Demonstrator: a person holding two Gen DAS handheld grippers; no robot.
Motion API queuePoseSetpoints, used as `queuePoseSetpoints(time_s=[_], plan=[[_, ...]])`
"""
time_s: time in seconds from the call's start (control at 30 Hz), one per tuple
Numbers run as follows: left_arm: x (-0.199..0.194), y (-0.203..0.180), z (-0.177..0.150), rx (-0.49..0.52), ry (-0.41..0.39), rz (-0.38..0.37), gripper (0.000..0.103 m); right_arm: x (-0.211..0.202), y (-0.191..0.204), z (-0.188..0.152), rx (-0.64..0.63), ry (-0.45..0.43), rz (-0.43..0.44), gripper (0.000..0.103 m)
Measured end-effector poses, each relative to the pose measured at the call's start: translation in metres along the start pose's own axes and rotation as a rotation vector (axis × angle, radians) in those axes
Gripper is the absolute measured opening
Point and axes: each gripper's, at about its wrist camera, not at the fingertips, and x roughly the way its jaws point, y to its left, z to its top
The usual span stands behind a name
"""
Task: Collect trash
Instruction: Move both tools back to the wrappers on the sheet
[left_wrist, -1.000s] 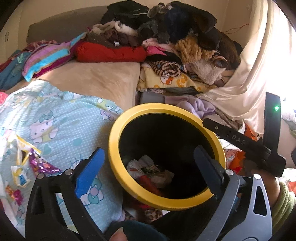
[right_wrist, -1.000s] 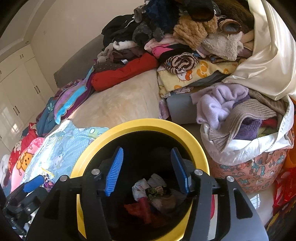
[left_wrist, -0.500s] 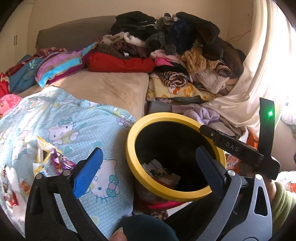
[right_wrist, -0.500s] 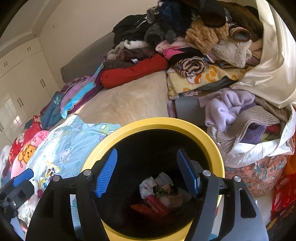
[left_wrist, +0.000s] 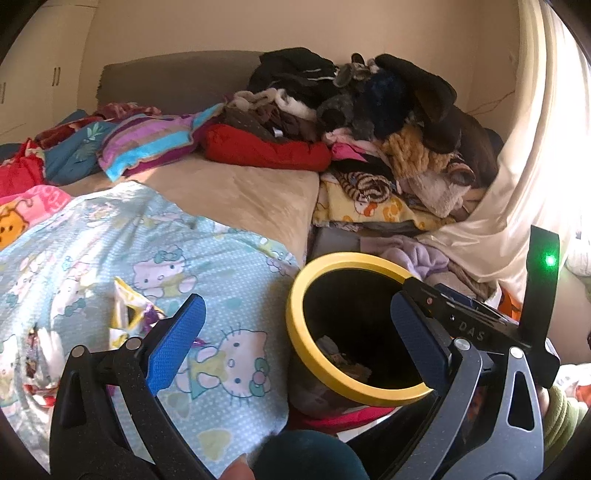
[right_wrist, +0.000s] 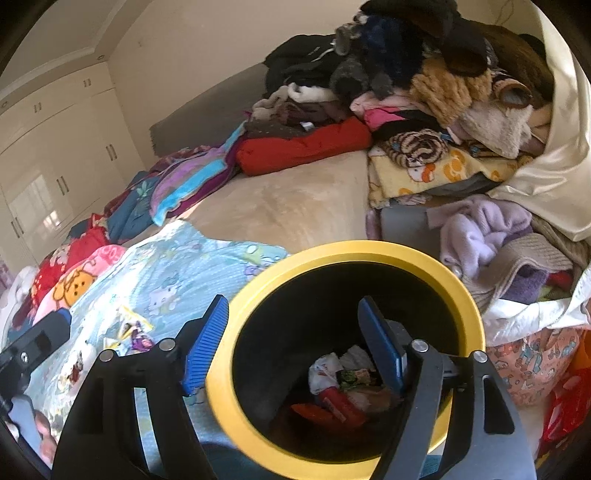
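Above bin (right_wrist: 343, 258), opening right gripper (right_wrist: 295, 347)

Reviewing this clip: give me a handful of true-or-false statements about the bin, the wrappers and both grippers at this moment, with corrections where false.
1. The yellow-rimmed bin already holds crumpled trash. True.
2. The right gripper is clamped on a wrapper. False: its jaws are opening with nothing between them.
3. Wrappers lie on the light blue cartoon-print blanket. True.
4. The left gripper is shut. False: it stands open and empty.
5. The bin lies tipped on its side. False: it stands upright beside the bed.
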Motion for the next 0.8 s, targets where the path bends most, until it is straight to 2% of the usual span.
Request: queuePoseSetpoints(time_s=[0.8], plan=[[-0.052,0.074,0.003,-0.102,-0.085,0.128,0.092,-0.015,0.099,-0.021,-0.193,0.013,0.163,0.076]])
